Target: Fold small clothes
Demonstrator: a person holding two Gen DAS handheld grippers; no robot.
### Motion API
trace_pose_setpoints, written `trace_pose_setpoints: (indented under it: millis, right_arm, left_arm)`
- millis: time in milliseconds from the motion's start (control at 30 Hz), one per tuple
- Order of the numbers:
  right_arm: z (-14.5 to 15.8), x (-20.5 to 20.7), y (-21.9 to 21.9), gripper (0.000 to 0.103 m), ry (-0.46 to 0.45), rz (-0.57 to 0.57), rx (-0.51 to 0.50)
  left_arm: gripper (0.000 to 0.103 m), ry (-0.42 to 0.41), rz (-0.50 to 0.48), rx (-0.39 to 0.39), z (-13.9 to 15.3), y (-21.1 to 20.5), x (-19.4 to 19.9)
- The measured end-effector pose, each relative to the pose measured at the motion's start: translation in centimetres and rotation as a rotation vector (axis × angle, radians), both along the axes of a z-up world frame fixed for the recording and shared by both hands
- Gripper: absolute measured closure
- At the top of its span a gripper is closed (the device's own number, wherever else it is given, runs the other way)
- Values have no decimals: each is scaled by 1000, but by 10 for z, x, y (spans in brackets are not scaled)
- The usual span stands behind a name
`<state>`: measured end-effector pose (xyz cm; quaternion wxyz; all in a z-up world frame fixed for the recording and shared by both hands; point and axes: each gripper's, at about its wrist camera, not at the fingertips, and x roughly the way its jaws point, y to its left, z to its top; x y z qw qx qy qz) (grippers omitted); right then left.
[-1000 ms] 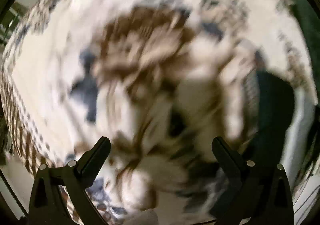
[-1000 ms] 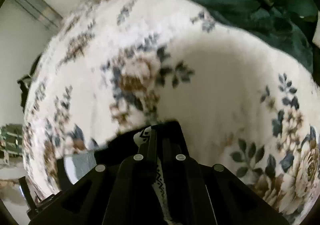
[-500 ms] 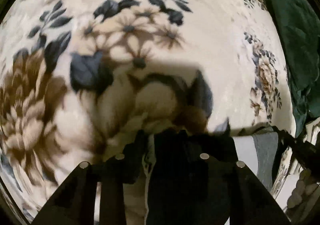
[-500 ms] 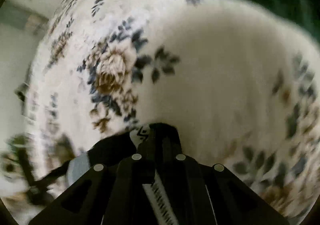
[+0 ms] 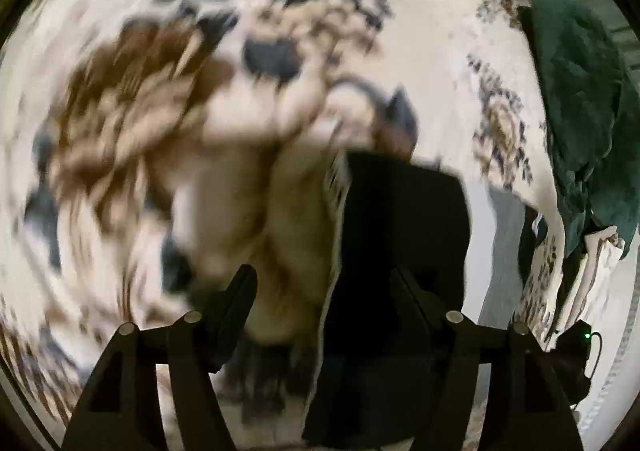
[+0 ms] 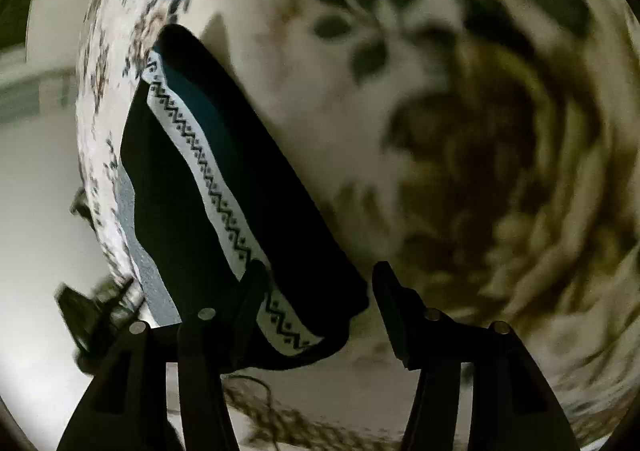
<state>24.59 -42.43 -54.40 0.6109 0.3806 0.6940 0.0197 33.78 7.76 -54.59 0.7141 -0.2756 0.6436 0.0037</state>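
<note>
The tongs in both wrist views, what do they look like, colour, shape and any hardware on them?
Both are matte black. The left tongs and right tongs each have two angular fingers tapering to narrow forward tips, carried on wedge-shaped triangular brackets with cut-out slots. Small round silver fasteners sit on top of each bracket, two per side. No cables, printed markings or sleeves show on them; the left view is blurred.
</note>
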Motion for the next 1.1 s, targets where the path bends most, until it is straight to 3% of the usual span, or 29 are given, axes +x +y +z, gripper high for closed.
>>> trace_pose_setpoints:
  millis: [33, 100, 233, 333, 433, 533, 600, 700, 767, 833, 933, 967, 1000, 1033, 1067, 1100]
  right_arm:
    - [1, -6, 0, 82, -28, -38, 3]
    - [10, -13, 1, 89, -62, -70, -25]
    - [53, -26, -4, 91, -159, -118, -107]
    - [66, -34, -8, 92, -167, -109, -164]
    - [56, -28, -5, 91, -132, -45, -225]
    - [11, -23, -5, 84, -2, 44, -204]
    - [9, -30, -16, 66, 27, -23, -163]
    - [25, -46, -28, 56, -18, -127, -92]
    - [25, -65, -34, 42, -25, -247, 72]
    - [3, -81, -27, 39, 19, -365, 294]
    - [-34, -90, -4, 39, 131, -463, 467]
    - [-42, -89, 1, 39, 146, -486, 482]
    - [-49, -89, 6, 42, 156, -507, 484]
    - [-51, -86, 9, 53, 143, -537, 468]
    - [-48, -82, 12, 81, 111, -535, 448]
    - [-39, -73, 15, 83, 77, -493, 400]
  left_arm:
    - [36, 15, 0, 1, -1, -2, -9]
    - [37, 42, -2, 19, -2, -7, -23]
    - [36, 54, -31, 35, 0, -23, -41]
    - [36, 56, -48, 37, -2, -32, -44]
    - [36, 50, -61, 29, -5, -38, -43]
    - [36, 43, -50, 12, -6, -38, -44]
    - [36, 39, -29, -6, -5, -35, -48]
    - [36, 28, -21, -7, 1, -33, -57]
    - [36, 23, -14, -13, 2, -32, -61]
    - [36, 21, 0, -25, 2, -30, -66]
    - [36, 19, 12, -43, -2, -30, -71]
    - [36, 21, 16, -50, -4, -31, -71]
    - [36, 22, 26, -63, -7, -31, -72]
    - [36, 21, 30, -71, -8, -31, -72]
    - [36, 19, 33, -78, -10, -32, -72]
    - [36, 19, 34, -82, -12, -32, -72]
